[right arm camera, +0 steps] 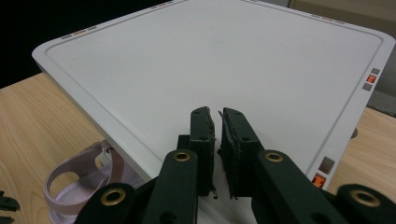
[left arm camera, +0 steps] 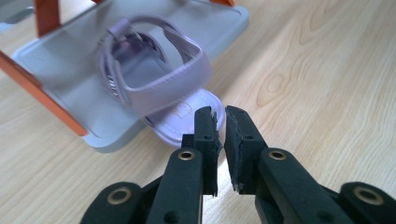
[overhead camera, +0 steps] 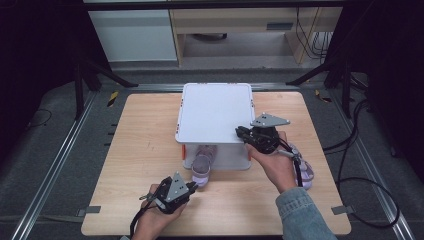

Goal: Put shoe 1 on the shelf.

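Note:
A white two-level rack point(overhead camera: 215, 110) with orange posts stands mid-table. A lilac strappy sandal point(overhead camera: 202, 165) lies heel-in on its lower shelf point(left arm camera: 65, 84), with the toe hanging over the front edge. In the left gripper view the sandal point(left arm camera: 154, 88) is just beyond my left gripper point(left arm camera: 220, 112), whose jaws are shut with nothing between them. My left gripper point(overhead camera: 194, 186) sits low at the front, beside the toe. My right gripper point(overhead camera: 239, 132) hovers over the rack's front right corner. It is shut and empty point(right arm camera: 215, 112) above the white top point(right arm camera: 210, 56).
A second lilac sandal point(overhead camera: 302, 167) lies on the wooden table point(overhead camera: 145, 140) to the right of the rack, behind the right hand. The first sandal point(right arm camera: 79, 172) shows under the rack's edge in the right gripper view. Bare wood lies left of the rack.

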Demonstrator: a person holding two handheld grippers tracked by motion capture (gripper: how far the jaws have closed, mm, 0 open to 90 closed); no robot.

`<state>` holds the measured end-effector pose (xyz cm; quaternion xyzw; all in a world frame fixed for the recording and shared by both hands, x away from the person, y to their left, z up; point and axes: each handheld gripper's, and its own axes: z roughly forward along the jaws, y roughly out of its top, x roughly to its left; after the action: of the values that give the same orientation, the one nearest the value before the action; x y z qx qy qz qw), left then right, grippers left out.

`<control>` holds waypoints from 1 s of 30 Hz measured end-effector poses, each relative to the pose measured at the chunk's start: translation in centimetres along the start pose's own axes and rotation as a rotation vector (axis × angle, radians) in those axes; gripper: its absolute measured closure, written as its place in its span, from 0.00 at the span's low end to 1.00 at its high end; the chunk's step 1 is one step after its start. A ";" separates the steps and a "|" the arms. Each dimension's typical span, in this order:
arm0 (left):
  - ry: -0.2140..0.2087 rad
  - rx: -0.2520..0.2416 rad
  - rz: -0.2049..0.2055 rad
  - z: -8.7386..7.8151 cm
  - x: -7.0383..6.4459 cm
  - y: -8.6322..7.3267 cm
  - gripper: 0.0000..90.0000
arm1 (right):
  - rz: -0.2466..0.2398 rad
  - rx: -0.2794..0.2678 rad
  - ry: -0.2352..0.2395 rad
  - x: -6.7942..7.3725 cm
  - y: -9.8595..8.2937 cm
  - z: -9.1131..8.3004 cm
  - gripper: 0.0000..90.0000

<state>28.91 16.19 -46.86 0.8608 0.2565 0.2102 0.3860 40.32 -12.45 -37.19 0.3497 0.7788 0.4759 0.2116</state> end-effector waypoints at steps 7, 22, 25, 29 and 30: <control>-0.031 0.040 0.038 1.0 -0.5 -0.4 0.92 | 0.003 -0.001 0.001 0.0 0.0 0.0 0.92; 0.023 0.088 0.103 2.7 0.1 -0.5 0.95 | 0.002 -0.007 0.003 0.0 -0.1 0.0 0.92; 0.032 0.088 0.104 3.0 0.2 -0.5 0.95 | 0.002 -0.009 0.004 -0.1 -0.1 0.0 0.92; 0.052 0.088 0.105 3.5 0.4 -0.2 0.96 | 0.003 -0.010 0.006 -0.1 -0.1 0.0 0.92; 0.056 0.084 0.098 3.8 0.5 -0.1 0.96 | 0.002 -0.011 0.006 -0.1 -0.1 0.0 0.92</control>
<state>31.36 14.45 -49.16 0.8816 0.2332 0.2421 0.3314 40.34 -12.56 -37.31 0.3480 0.7764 0.4812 0.2108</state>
